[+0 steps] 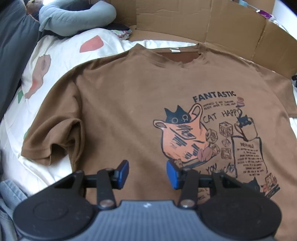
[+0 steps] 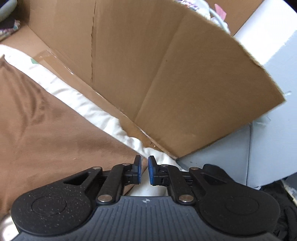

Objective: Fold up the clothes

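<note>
A brown T-shirt (image 1: 130,103) with a cat print (image 1: 187,137) lies flat and face up on the white bedding, collar at the far side. Its left sleeve (image 1: 53,140) is rumpled and partly folded in. My left gripper (image 1: 147,169) hovers over the lower middle of the shirt, open, with nothing between its blue pads (image 1: 124,171). In the right wrist view, the shirt (image 2: 46,129) fills the left side. My right gripper (image 2: 144,170) sits at the shirt's right edge, over the white bedding (image 2: 118,126). Its pads stand a narrow gap apart and hold nothing that I can see.
An opened-out cardboard box (image 1: 213,27) stands along the far and right sides of the shirt, and its wall (image 2: 167,74) is close ahead of my right gripper. A grey-blue plush (image 1: 78,16) lies at the far left. Denim (image 1: 9,194) lies near left. A grey surface (image 2: 232,153) is at the right.
</note>
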